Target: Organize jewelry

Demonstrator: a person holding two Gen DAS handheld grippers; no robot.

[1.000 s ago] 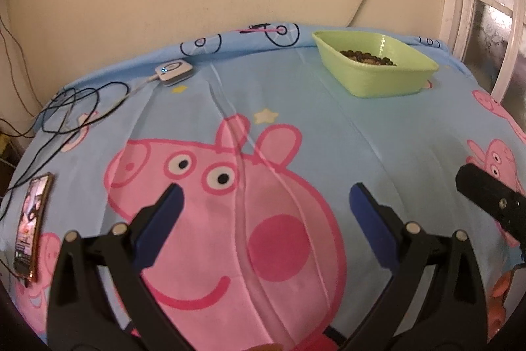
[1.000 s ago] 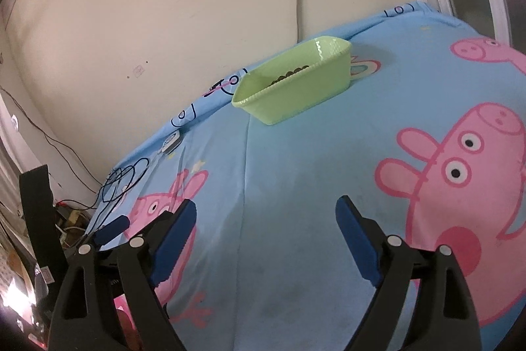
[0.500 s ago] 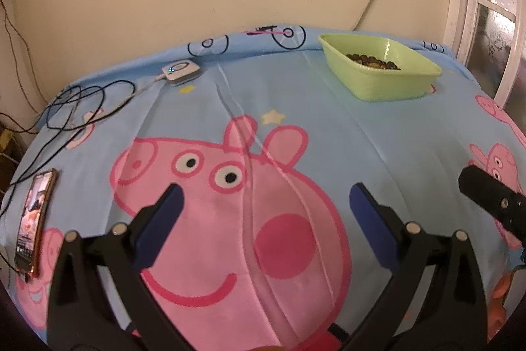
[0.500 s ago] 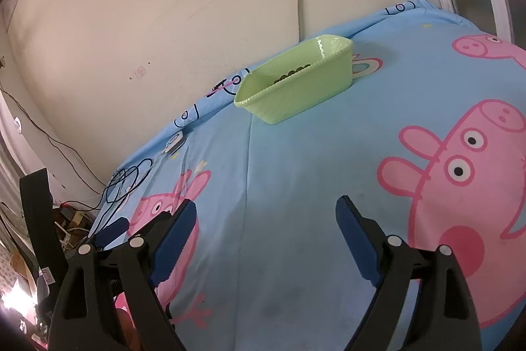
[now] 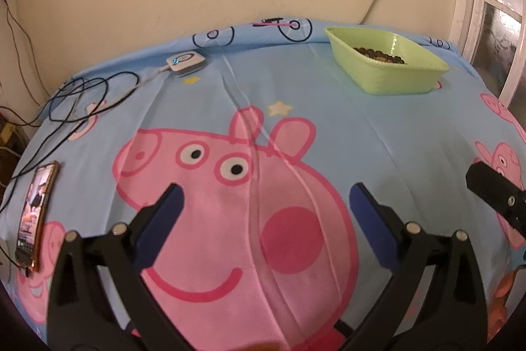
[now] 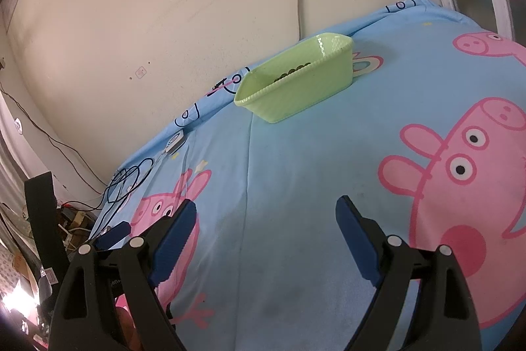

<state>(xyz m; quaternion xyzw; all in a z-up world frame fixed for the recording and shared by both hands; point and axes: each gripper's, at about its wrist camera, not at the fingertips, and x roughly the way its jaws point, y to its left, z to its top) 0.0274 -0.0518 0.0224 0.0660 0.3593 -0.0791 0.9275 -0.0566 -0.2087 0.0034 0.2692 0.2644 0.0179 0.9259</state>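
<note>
in the left wrist view the left gripper (image 5: 264, 203) gapes wide and empty over the cartoon-pig bedsheet (image 5: 378, 134), the green plastic tray (image 5: 388, 78) of dark beaded jewelry (image 5: 378, 54) far off by the wall, while in the right wrist view the right gripper (image 6: 264, 224), equally wide and empty, faces that tray (image 6: 296, 94), whose beads (image 6: 291, 73) look light, loose and slippery, best pinched as a bunched strand.

I count 1 green tray (image 5: 391, 78), 1 phone (image 5: 34, 216), 1 small white device (image 5: 185, 61) w/ cable. 2 grippers: left (image 5: 264, 196), right (image 6: 266, 213). Beads (image 5: 378, 54) in tray: too small to count.
</note>
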